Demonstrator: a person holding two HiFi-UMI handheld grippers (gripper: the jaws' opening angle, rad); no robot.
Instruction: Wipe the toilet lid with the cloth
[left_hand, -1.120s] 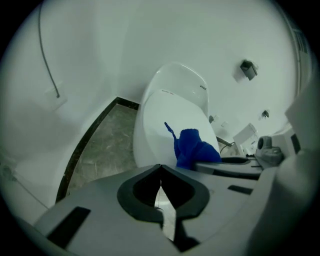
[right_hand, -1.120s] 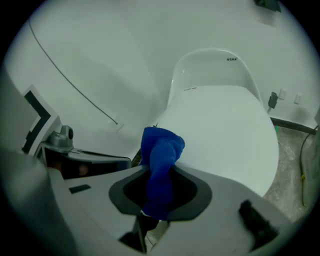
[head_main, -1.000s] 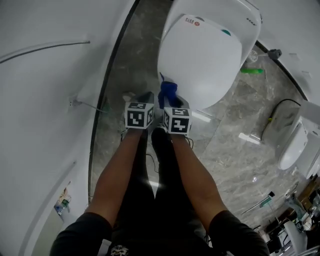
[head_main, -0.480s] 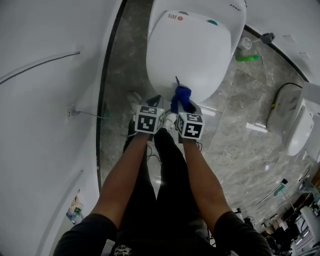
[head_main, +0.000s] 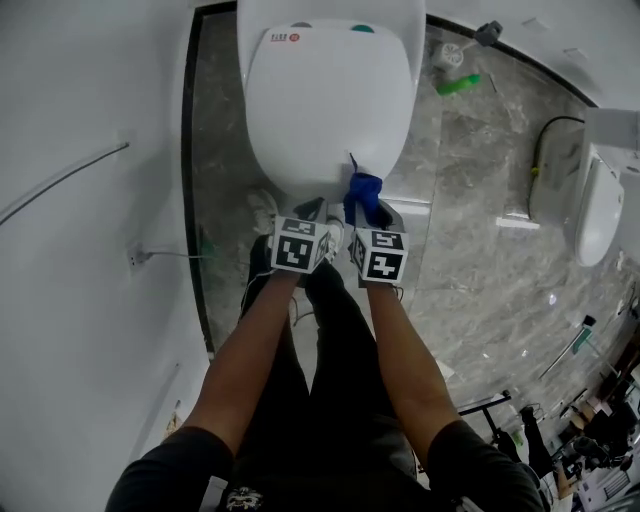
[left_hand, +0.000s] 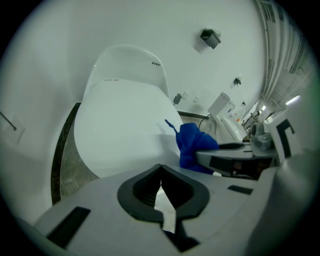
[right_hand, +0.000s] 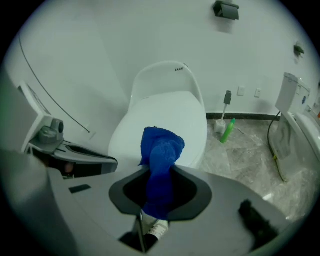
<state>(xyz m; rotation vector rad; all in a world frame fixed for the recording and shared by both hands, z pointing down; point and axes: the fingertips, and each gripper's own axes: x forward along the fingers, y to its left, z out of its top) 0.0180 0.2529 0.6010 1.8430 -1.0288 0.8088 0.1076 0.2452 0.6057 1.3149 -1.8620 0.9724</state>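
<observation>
The toilet's white lid (head_main: 325, 110) is closed and lies straight ahead of me. My right gripper (head_main: 366, 212) is shut on a bunched blue cloth (head_main: 362, 196), which sticks up out of the jaws just at the lid's front rim. In the right gripper view the cloth (right_hand: 161, 152) fills the gap of that gripper (right_hand: 160, 175), with the lid (right_hand: 170, 120) behind it. My left gripper (head_main: 311, 210) hangs close beside it on the left, shut with nothing in it (left_hand: 160, 172). From there the cloth (left_hand: 194, 145) shows to the right, over the lid (left_hand: 120, 125).
A white curved wall (head_main: 90, 200) runs close along the left. A green bottle (head_main: 458, 84) and a toilet brush holder (right_hand: 221, 125) stand on the grey marble floor right of the toilet. Another white fixture (head_main: 590, 215) is at the far right. The person's legs and shoes are below the grippers.
Both grippers have moved together toward the lid's front edge, and the toilet now sits squarely ahead instead of off to the right. The cloth stays in the right gripper.
</observation>
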